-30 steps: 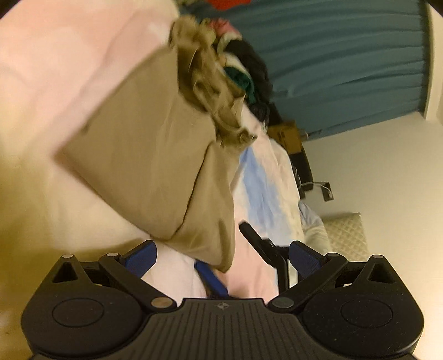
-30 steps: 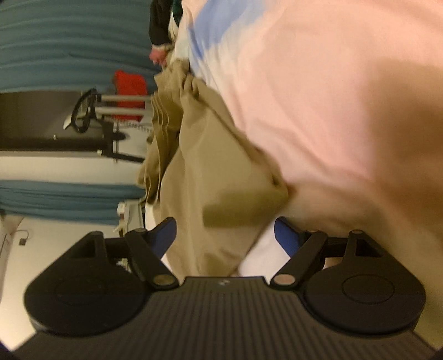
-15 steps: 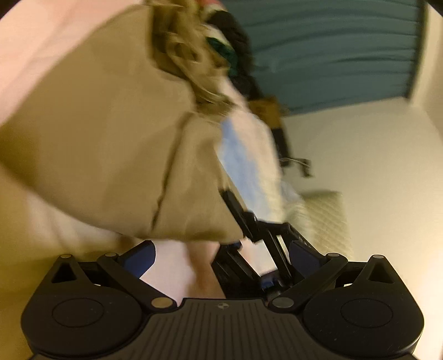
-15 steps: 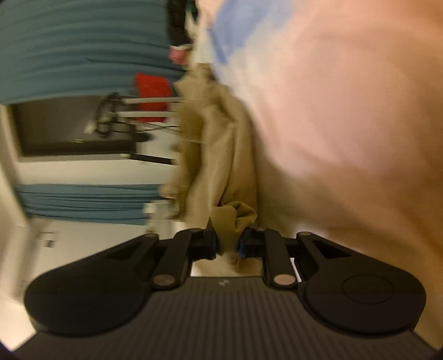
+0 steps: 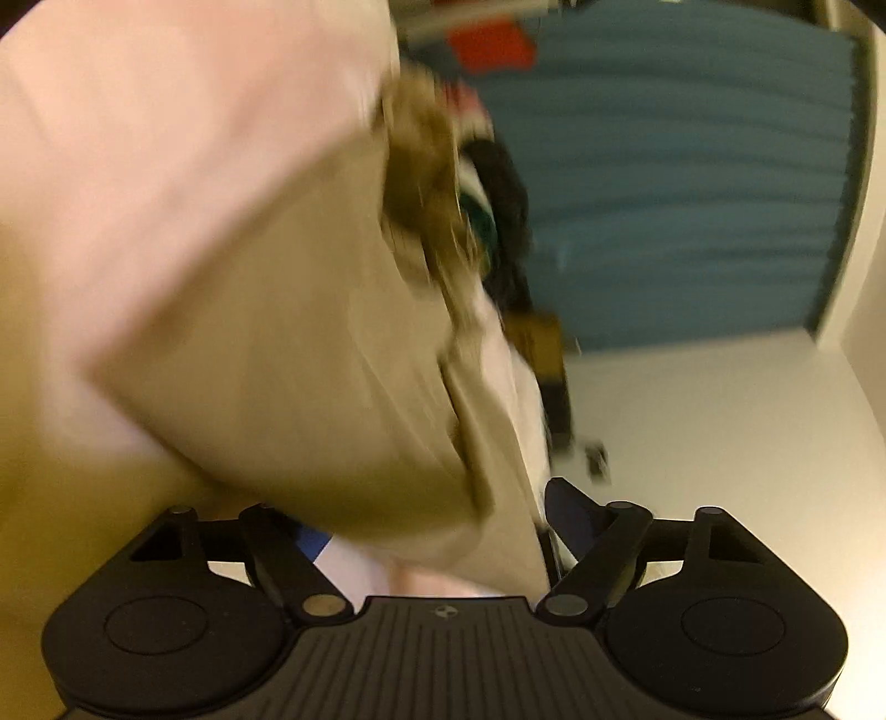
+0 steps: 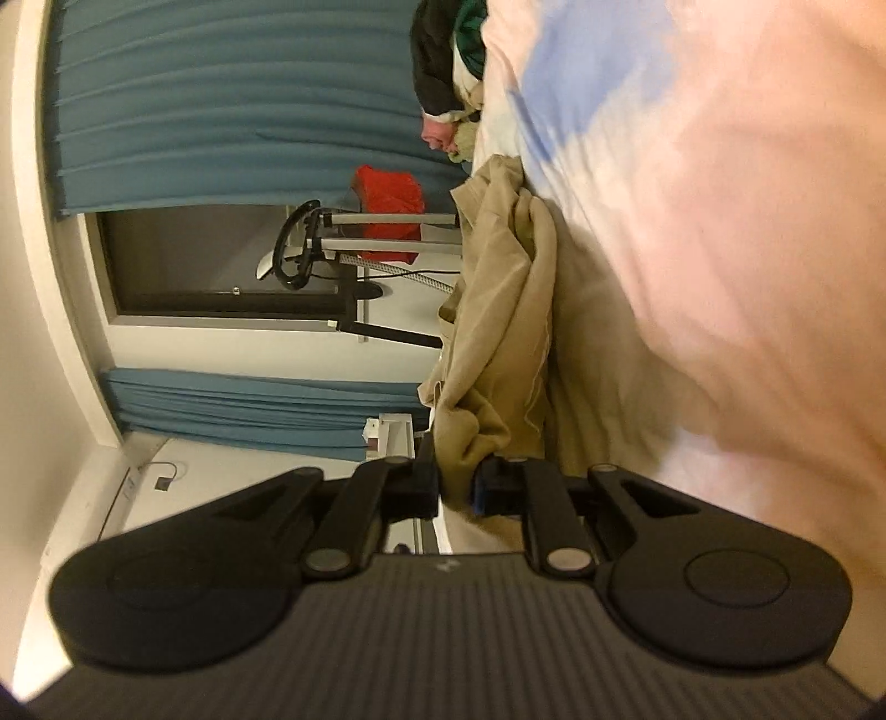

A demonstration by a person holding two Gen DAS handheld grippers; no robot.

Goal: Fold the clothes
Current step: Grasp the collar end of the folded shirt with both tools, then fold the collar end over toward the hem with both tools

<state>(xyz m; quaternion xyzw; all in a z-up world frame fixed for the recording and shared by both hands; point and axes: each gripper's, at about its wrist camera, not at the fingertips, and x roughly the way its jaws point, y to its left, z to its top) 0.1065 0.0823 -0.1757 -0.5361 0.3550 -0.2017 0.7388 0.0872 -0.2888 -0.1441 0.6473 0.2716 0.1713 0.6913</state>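
**Tan garment pinched by right gripper, left gripper spread**

Left wrist view: The left gripper (image 5: 437, 531) has its fingers spread wide, nothing between the blue pads (image 5: 313, 540). The tan garment (image 5: 310, 360) lies on the pink sheet (image 5: 138, 166) of the bed, a folded corner reaching down between the spread fingers without being clamped. Its bunched far end sits near a pile of dark and green clothes (image 5: 498, 210) toward the bed's far edge. Behind hang a teal curtain (image 5: 692, 194) and something red (image 5: 493, 47). The view is motion-blurred. A small round emblem sits on the gripper body; it cannot be read.

Right wrist view: The right gripper (image 6: 457, 490) is pressed together on a fold of the tan garment (image 6: 498, 332), which runs up from the pads along the bed's edge. The pink sheet (image 6: 747, 249), with a blue patch (image 6: 576, 72), fills the right side. Beyond the bed's edge stand a metal rack (image 6: 354, 243) carrying a red item (image 6: 387, 199), the teal curtain (image 6: 221, 111) and a white wall. No readable writing shows in either view.
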